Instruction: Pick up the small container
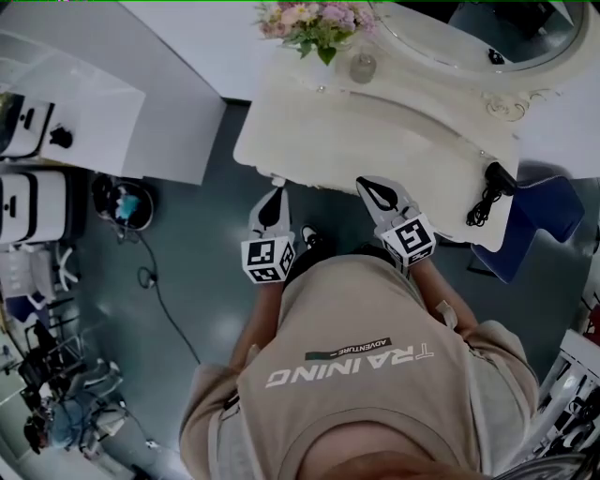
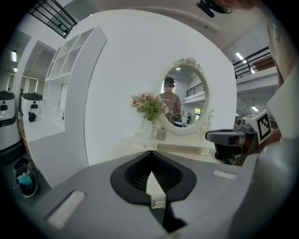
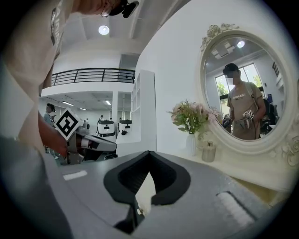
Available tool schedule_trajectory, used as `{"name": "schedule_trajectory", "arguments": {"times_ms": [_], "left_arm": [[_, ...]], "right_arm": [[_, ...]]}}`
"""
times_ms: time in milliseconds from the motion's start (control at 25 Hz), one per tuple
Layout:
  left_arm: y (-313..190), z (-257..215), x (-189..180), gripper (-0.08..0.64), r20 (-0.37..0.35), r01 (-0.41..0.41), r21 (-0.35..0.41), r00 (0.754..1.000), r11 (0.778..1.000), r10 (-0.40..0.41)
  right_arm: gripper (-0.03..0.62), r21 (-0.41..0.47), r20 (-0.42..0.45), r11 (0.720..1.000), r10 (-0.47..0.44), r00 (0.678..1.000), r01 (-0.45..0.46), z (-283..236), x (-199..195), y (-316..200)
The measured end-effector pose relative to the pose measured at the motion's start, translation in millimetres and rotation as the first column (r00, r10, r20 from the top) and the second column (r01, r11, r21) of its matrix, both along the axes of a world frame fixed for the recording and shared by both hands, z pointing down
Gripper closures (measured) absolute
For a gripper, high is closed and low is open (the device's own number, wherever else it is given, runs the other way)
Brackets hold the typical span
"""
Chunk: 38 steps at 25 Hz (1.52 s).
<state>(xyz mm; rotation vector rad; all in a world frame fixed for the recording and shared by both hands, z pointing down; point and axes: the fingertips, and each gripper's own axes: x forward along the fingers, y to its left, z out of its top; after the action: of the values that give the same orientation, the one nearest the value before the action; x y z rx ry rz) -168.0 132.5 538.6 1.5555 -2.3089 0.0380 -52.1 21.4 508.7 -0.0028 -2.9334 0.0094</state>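
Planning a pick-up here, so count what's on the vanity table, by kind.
Vase of flowers: 1
Small container: 1
Oval mirror: 1
Black cable: 1
Total: 4

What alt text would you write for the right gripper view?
The right gripper, jaws shut and empty, points toward a white dressing table where a small container stands beside a vase of flowers, below an oval mirror.

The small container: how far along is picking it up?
Nothing done yet: the small container stands on the dressing table beside the flowers. In hand: the left tongs and right tongs, shut and empty, near the table's front edge. Left: reach, grip, lift.
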Motion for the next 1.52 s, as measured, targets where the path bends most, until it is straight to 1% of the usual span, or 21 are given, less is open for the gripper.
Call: {"name": "schedule_trajectory", "arguments": {"times_ms": [120,240,320,400,480,560,720,840,960,1040,1160,1280,1360,1520], "left_arm": [[-1,-1,-21,0.543,-0.007,-0.046,0.005,0.999,0.999,0.046],[-4,0,-40,0.543,0.002,-0.101,0.012,0.995,0.995,0.101],[-9,2,-52,0.543,0.017,-0.132,0.009,0.991,0.991,0.132],[-14,4,-62,0.543,0.023,-0.148,0.009,0.989,0.989,0.148],[-19,9,-64,0.543,0.008,-0.151,0.015,0.989,0.988,0.151],[-26,16,-65,0.543,-0.013,-0.155,0.014,0.988,0.988,0.155],[-49,22,-75,0.543,-0.035,-0.159,0.014,0.987,0.987,0.159],[-68,15,-78,0.543,-0.03,-0.168,0.017,0.985,0.986,0.169],[-88,4,-77,0.543,-0.003,-0.203,-0.001,0.979,0.979,0.203],[-102,-1,-79,0.543,0.027,-0.227,-0.021,0.973,0.974,0.228],[-119,-5,-94,0.543,0.086,-0.246,-0.071,0.964,0.967,0.252],[-142,-7,-110,0.543,0.102,-0.263,-0.099,0.957,0.96,0.272],[-164,-8,-107,0.543,0.098,-0.288,-0.106,0.949,0.952,0.298],[-206,-9,-88,0.543,0.075,-0.351,-0.104,0.93,0.931,0.359]], "right_arm": [[0.589,0.021,0.026,0.999,0.041,0.999,-0.042,-14,-25,0],[0.589,0.029,0.024,0.994,0.102,0.994,-0.103,-15,-36,-1],[0.589,0.016,0.006,0.99,0.138,0.99,-0.138,-9,-38,0],[0.589,0.019,-0.023,0.988,0.151,0.988,-0.15,-2,-34,6],[0.589,0.036,-0.063,0.987,0.159,0.985,-0.157,5,-26,9],[0.589,0.035,-0.08,0.982,0.187,0.979,-0.184,7,-22,4],[0.589,0.024,-0.067,0.967,0.253,0.965,-0.252,5,-21,-16],[0.589,0.011,-0.057,0.96,0.281,0.958,-0.28,8,-20,-31],[0.589,-0.015,-0.058,0.957,0.29,0.955,-0.291,16,-27,-50],[0.589,-0.028,-0.041,0.96,0.279,0.96,-0.28,15,-40,-65],[0.589,-0.042,0.018,0.962,0.271,0.962,-0.27,5,-65,-88],[0.589,-0.039,0.069,0.956,0.293,0.954,-0.291,-4,-76,-111],[0.589,-0.035,0.075,0.948,0.317,0.946,-0.315,-3,-72,-129],[0.589,-0.055,0.052,0.924,0.381,0.923,-0.378,10,-49,-163]]}}
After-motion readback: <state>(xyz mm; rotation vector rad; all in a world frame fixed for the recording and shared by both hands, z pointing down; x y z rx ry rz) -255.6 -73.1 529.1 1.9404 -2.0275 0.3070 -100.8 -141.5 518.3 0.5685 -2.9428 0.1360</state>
